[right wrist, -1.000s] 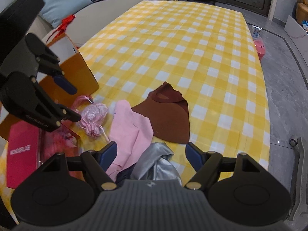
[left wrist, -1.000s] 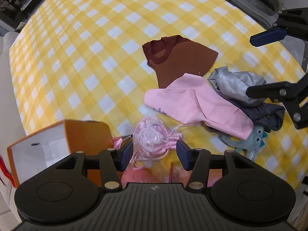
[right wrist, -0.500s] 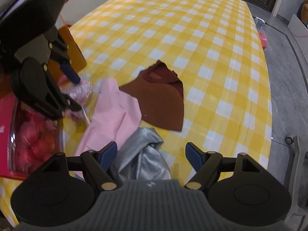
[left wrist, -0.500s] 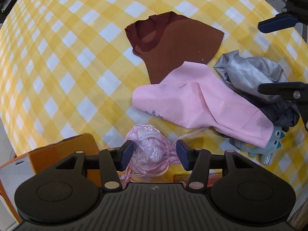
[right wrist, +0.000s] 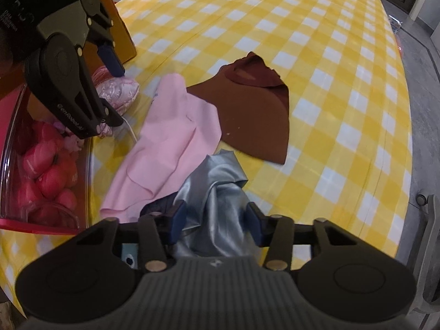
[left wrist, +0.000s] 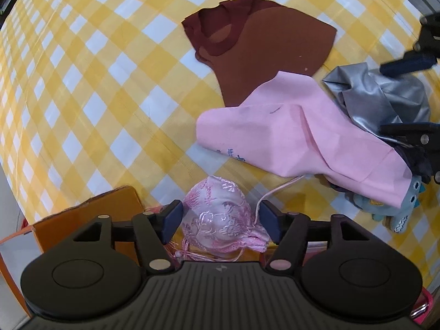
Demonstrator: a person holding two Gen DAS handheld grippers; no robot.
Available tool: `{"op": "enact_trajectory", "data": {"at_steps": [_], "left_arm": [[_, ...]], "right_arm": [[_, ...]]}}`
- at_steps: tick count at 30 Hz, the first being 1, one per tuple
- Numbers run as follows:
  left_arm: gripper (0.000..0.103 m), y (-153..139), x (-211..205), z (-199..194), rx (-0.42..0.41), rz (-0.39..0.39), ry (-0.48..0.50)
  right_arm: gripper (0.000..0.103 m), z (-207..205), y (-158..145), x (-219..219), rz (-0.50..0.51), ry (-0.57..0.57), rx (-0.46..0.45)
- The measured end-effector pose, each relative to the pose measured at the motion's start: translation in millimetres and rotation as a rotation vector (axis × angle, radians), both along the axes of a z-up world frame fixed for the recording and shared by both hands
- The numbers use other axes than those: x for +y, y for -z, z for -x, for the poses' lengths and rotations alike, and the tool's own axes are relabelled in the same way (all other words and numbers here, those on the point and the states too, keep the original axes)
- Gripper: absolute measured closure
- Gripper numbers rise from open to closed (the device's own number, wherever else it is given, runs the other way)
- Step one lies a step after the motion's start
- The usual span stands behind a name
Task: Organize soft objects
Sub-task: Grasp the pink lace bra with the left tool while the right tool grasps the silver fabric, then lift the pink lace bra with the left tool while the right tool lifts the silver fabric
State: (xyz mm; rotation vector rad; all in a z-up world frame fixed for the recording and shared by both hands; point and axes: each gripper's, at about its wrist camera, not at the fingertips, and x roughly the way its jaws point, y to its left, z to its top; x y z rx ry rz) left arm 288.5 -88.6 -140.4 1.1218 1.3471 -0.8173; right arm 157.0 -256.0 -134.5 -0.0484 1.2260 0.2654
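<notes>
Pouch [left wrist: 220, 214], pink brocade, sits between my left gripper [left wrist: 221, 220] jaws, mouth and cord toward right pad; jaws opening, not pressing. Right gripper [right wrist: 216, 220] straddles silver cloth [right wrist: 217, 192] heap on checked table [right wrist: 330, 55], jaws closing, pads not yet biting.

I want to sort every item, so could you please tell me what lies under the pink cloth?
Under the pink cloth show a dark fabric edge and a teal-grey plush toy; the brown cloth runs under its far corner. Anything else beneath is covered.
</notes>
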Motion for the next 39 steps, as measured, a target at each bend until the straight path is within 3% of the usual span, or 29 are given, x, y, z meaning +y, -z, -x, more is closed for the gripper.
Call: {"op": "enact_trajectory", "data": {"at_steps": [3, 9, 11, 13, 15, 18, 28, 33, 35, 39], "left_arm": [[0.023, 6.3, 7.1, 1.3, -0.003, -0.015, -0.002], [0.022, 20.0, 5.8, 7.0, -0.009, -0.05, 0.008], [0.032, 20.9, 6.9, 5.8, -0.003, -0.048, -0.001], [0.043, 19.8, 8.5, 6.0, 0.001, -0.041, -0.004], [0.044, 15.1, 8.2, 5.6, -0.02, -0.045, -0.012], [0.046, 10.6, 9.8, 6.9, -0.024, -0.038, -0.018], [0.051, -25.1, 8.9, 14.3, -0.09, -0.034, -0.036], [0.058, -43.8, 8.3, 18.0, -0.102, -0.021, -0.044], [0.067, -52.9, 9.2, 16.9, -0.106, -0.009, -0.049], [0.069, -65.2, 9.1, 23.4, -0.12, -0.001, -0.048]], "right_arm": [[0.069, 0.0, 3.8, -1.2, 0.001, 0.001, 0.01], [0.069, 0.1, 3.4, -2.7, -0.001, 0.01, 0.009], [0.071, 0.4, 3.7, -2.3, -0.004, 0.01, 0.01], [0.082, 0.5, 3.8, -3.3, -0.011, 0.012, 0.011], [0.091, 0.7, 2.2, -5.6, -0.011, 0.019, 0.005], [0.096, 2.0, -3.6, -11.4, -0.03, 0.038, -0.007], [0.101, 7.7, -29.0, -32.5, -0.053, 0.089, -0.071], [0.101, 13.0, -44.1, -40.1, -0.056, 0.11, -0.101], [0.101, 15.5, -50.7, -42.6, -0.061, 0.12, -0.116], [0.101, 23.0, -57.7, -46.9, -0.064, 0.133, -0.134]]}}
